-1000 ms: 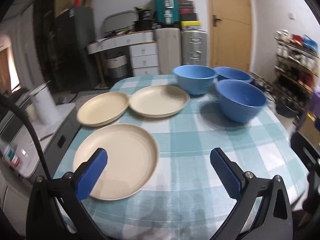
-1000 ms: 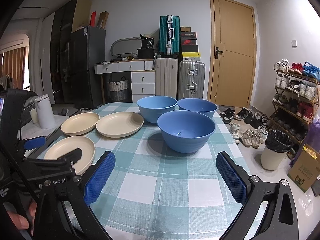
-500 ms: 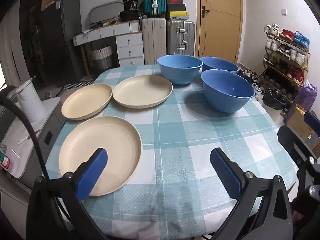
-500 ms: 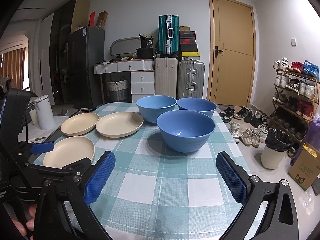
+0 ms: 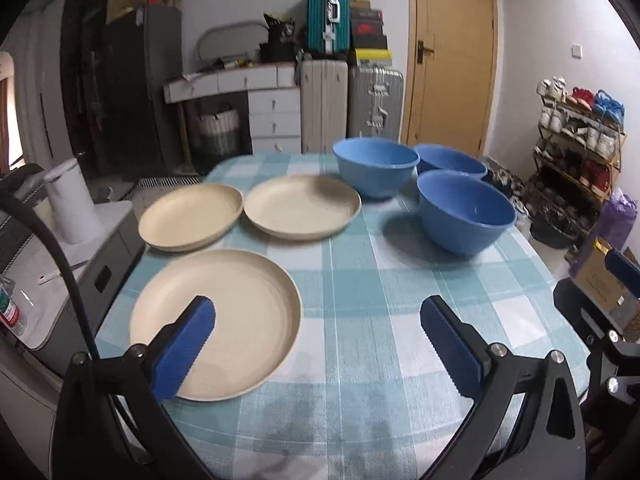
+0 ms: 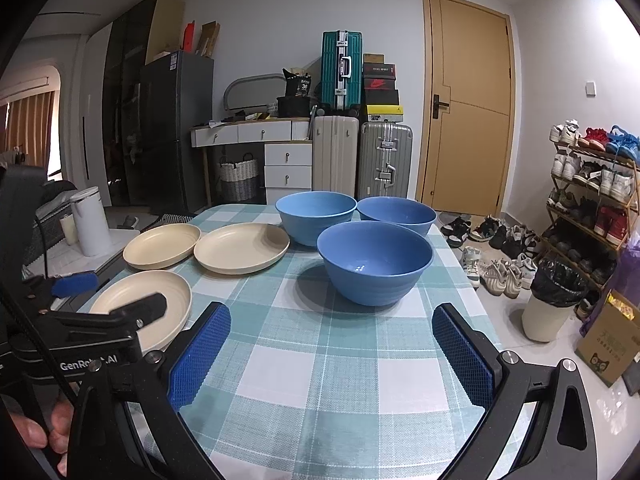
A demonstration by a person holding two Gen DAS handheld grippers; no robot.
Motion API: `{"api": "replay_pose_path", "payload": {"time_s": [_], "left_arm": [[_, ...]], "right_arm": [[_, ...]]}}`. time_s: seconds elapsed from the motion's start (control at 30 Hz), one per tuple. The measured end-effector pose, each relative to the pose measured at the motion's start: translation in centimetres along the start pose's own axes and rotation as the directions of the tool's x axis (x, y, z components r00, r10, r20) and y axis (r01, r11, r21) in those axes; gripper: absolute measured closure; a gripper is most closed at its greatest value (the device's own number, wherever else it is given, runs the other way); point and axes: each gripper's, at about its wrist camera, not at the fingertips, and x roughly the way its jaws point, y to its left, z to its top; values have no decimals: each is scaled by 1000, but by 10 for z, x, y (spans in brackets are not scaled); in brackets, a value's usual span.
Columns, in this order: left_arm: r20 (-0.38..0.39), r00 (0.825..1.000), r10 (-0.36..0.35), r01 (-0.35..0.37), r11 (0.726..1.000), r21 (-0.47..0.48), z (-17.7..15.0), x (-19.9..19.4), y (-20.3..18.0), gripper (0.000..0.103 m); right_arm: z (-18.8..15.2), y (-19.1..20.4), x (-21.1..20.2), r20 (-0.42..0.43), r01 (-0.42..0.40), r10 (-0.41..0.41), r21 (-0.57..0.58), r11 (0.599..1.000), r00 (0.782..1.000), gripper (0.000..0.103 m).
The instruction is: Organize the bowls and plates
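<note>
Three cream plates lie on the checked tablecloth (image 5: 360, 320): a near plate (image 5: 240, 312), a far-left plate (image 5: 190, 216) and a middle plate (image 5: 302, 206). Three blue bowls stand to the right: a near bowl (image 5: 466, 212), a back-left bowl (image 5: 376, 166) and a back-right bowl (image 5: 450, 160). My left gripper (image 5: 318, 332) is open and empty, its left pad over the near plate's front. My right gripper (image 6: 332, 352) is open and empty, in front of the near bowl (image 6: 376, 264). The plates (image 6: 242, 246) show at the left of the right wrist view.
A white kettle (image 5: 74, 204) stands on a low cabinet left of the table. Suitcases (image 6: 360, 160), a drawer unit and a door are behind. A shoe rack (image 6: 588, 192), shoes and a bin (image 6: 548, 304) are on the floor to the right.
The left gripper's view has shifted a little; the plates and bowls sit in the same places. The right gripper has barely moved. Both stay open.
</note>
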Motion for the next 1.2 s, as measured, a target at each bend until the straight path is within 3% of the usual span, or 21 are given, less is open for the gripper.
{"api": "replay_pose_path", "payload": {"time_s": [0.3,0.6,1.03,1.2], "left_arm": [[44,999,8,-5,997,-82,-1,-6,16,0],[23,998,56,-57,998,12,0,-1,0,0],[10,998,65,-65,998,-11,0,-1,8,0],[14,999,48,-47,999,-25,0,-2,10,0]], "right_arm": [[0,0,0,5,-14,14,2,1000,1000,1],[0,-3,-1,-11,-59,59,25,998,998,1],[1,-7,-8,21,-67,67,35,997,998,1],[-1,-8,-7,22,-157,155,63,986,988,1]]}}
